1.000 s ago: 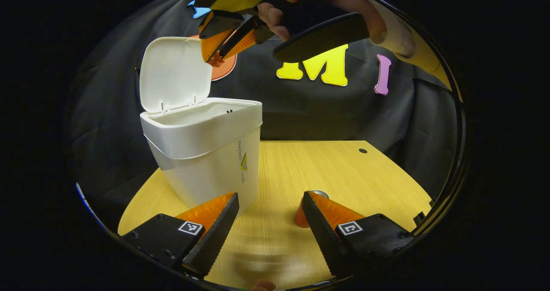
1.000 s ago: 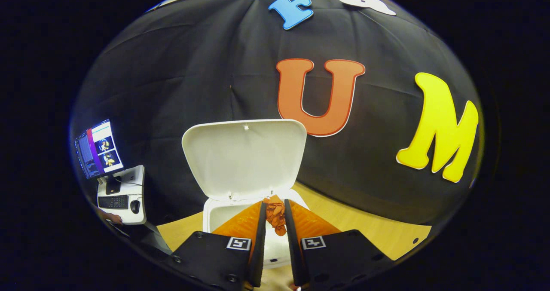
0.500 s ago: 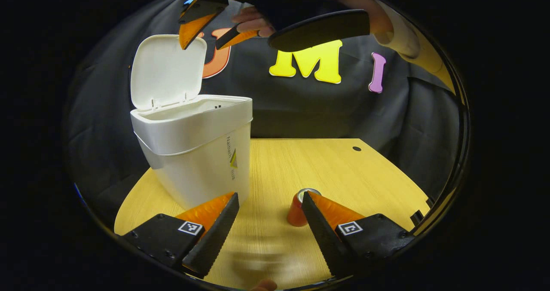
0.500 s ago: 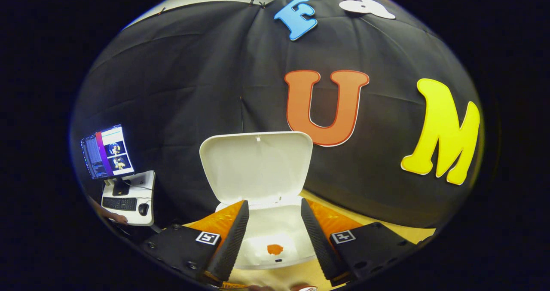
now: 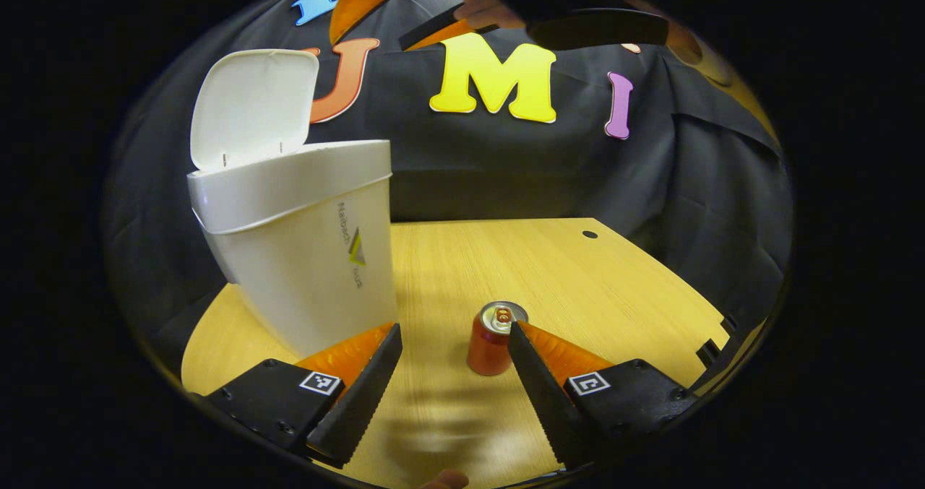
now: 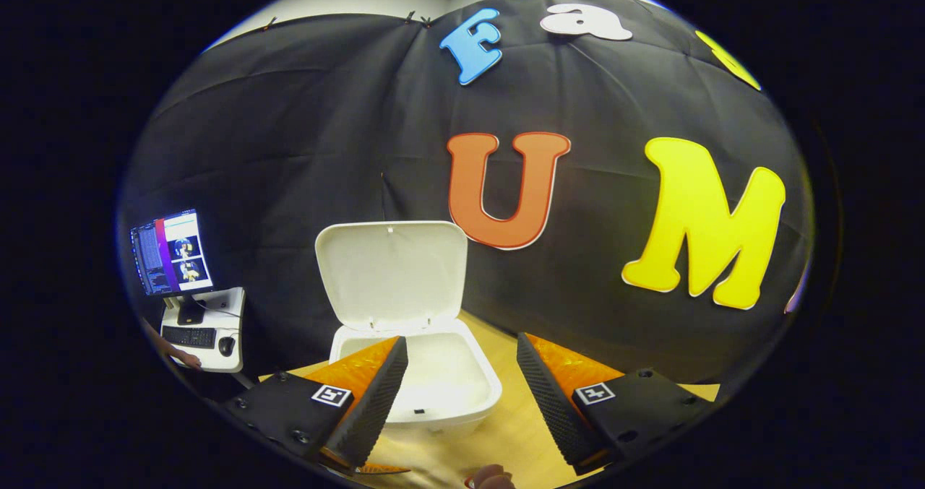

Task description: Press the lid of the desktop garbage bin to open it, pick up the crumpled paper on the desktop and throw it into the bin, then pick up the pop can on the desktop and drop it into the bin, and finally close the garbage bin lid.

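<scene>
Upright, an orange pop can (image 5: 491, 338)

— What's holding everything up?
— A light wood-grain table (image 5: 549, 272), with one small dark hole near its far right corner.
— And standing on it?
— A white garbage bin (image 5: 303, 258) at the left, lid up, and an upright orange pop can (image 5: 491, 337) near the middle, well apart from the bin
</scene>
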Demonstrator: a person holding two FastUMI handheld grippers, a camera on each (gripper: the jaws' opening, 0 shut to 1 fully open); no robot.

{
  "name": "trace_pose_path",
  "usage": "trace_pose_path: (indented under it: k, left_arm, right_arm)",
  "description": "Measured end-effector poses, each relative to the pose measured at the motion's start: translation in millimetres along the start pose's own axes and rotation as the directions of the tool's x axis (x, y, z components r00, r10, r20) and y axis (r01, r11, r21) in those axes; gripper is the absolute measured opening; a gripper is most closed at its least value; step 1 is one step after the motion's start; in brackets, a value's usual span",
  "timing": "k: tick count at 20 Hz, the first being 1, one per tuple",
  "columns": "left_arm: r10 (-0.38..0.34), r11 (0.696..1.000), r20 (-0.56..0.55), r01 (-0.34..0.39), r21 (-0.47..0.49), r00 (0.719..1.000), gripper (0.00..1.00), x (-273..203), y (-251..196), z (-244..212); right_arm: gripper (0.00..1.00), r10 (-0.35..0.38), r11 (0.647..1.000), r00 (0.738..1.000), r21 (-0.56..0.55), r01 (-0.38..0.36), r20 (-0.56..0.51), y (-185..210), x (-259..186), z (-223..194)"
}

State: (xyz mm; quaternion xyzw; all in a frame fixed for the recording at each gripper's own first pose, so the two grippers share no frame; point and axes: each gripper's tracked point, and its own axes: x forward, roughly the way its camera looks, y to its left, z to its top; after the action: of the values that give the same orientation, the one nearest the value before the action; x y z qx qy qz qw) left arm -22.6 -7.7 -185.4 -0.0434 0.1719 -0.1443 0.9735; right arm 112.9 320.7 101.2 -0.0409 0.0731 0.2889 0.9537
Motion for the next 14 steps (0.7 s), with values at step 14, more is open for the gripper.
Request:
trace_pose_path:
  k: [14]
  left_arm:
    - [-0.058,0.996,-0.076,0.062,0.061,0.995,0.98,67.3,-38.0,-64.4]
  right_arm:
    - [0.96,-0.230,0.969,0.965,0.065,0.239,-0.126,-106.6,-72.1,-86.2]
